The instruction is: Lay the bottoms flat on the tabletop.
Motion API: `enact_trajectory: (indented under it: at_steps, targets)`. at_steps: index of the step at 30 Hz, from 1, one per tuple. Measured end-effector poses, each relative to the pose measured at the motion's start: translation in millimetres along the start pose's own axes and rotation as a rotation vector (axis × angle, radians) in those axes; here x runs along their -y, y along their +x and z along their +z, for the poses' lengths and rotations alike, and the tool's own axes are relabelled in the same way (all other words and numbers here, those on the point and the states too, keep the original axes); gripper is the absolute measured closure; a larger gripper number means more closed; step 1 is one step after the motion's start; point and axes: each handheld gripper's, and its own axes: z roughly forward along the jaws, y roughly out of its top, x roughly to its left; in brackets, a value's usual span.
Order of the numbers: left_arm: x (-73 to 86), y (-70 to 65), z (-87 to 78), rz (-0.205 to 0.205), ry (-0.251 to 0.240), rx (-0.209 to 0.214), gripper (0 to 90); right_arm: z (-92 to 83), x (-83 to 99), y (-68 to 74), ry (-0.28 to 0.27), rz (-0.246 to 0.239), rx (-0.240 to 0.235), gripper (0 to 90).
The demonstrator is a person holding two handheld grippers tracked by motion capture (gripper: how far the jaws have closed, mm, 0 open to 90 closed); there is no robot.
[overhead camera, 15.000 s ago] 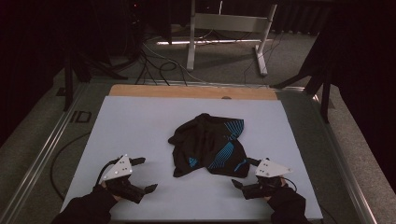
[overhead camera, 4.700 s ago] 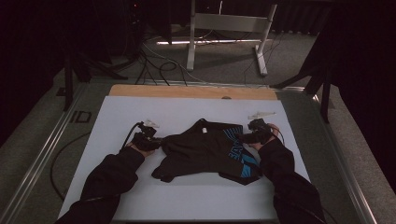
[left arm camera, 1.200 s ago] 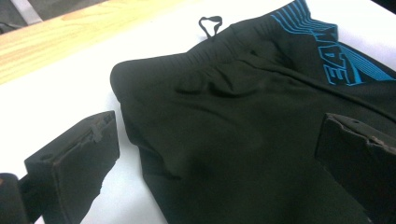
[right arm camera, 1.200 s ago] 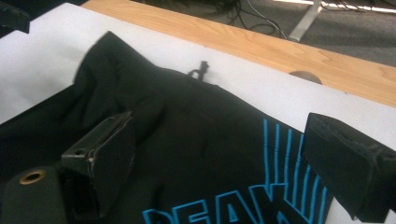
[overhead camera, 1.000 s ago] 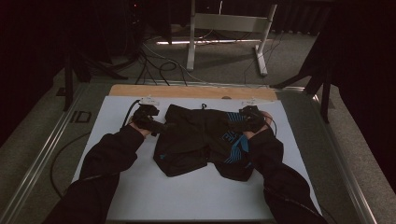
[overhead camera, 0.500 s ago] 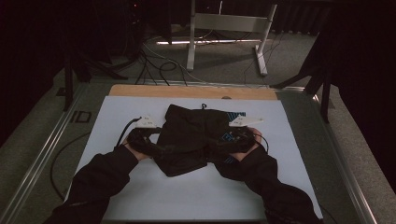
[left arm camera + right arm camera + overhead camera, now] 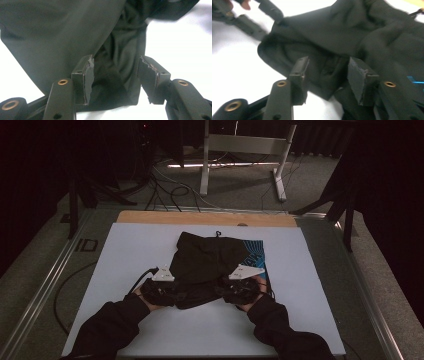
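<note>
Held black folded fabric garment with blue print [image 7: 212,262] mid-table at near hem, left gripper [image 7: 115,77] and right gripper [image 7: 328,77] half-spread, jaws just closing around cloth, pad contact unclear.

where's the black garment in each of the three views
High view: the black garment lies mid-table on the white table top, its near edge between both grippers.
Left gripper view: it covers the upper left and centre, a fold hanging between the jaws.
Right gripper view: it spreads across centre and right.
Shared landmark: the white table top under it.
</note>
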Motion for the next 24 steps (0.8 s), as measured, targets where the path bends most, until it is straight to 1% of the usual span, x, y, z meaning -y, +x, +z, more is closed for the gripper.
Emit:
enact_trajectory:
  at_steps: [1, 3, 4, 5, 7, 8, 10, 11, 13, 14, 16, 17, 20, 24]
  targets:
    - [0.8, 0.8, 3.7, -0.004, 0.016, -0.011, 50.6, 4.0, 1.0, 2.4, 0.015, -0.009, 0.000, 55.2]
    - [1.8, 2.4, 8.0, -0.009, 0.029, -0.012, 54.1, 12.4, 4.0, 4.5, 0.042, -0.015, 0.004, 57.9]
    - [2.4, 3.7, 10.1, -0.010, 0.041, -0.023, 56.1, 16.3, 5.5, 4.7, 0.054, -0.023, -0.003, 61.3]
    - [2.7, 4.9, 10.8, -0.010, 0.051, -0.022, 58.7, 21.0, 7.1, 6.3, 0.072, -0.033, 0.003, 61.6]
    - [4.5, 7.3, 12.7, -0.023, 0.055, -0.028, 64.5, 27.2, 9.2, 6.9, 0.095, -0.046, 0.006, 61.7]
    - [5.0, 8.1, 12.6, -0.024, 0.061, -0.029, 67.3, 31.0, 10.5, 7.2, 0.110, -0.055, 0.023, 61.6]
    - [6.5, 10.3, 12.6, -0.042, 0.060, -0.033, 72.2, 37.1, 13.0, 6.8, 0.136, -0.071, 0.055, 61.4]
    - [7.1, 11.3, 12.4, -0.048, 0.059, -0.031, 74.7, 38.6, 13.9, 6.2, 0.143, -0.067, 0.058, 61.9]
    - [7.6, 13.1, 11.3, -0.052, 0.059, -0.033, 77.4, 42.0, 15.5, 6.6, 0.169, -0.084, 0.086, 67.0]
    - [7.7, 13.5, 11.1, -0.051, 0.059, -0.031, 78.6, 42.8, 16.1, 6.6, 0.170, -0.086, 0.100, 73.0]
    - [7.9, 13.9, 10.9, -0.053, 0.055, -0.032, 81.3, 41.8, 16.0, 5.4, 0.172, -0.093, 0.106, 83.7]
    - [7.9, 13.8, 10.7, -0.056, 0.054, -0.028, 83.3, 40.5, 15.4, 4.9, 0.170, -0.094, 0.108, 85.5]
    - [7.1, 12.1, 7.6, -0.050, 0.046, -0.032, 85.4, 35.2, 12.5, 3.7, 0.158, -0.086, 0.102, 87.2]
    - [5.0, 8.0, -2.3, -0.044, 0.010, -0.034, 86.1, 24.8, 7.8, 5.4, 0.131, -0.077, 0.078, 87.5]
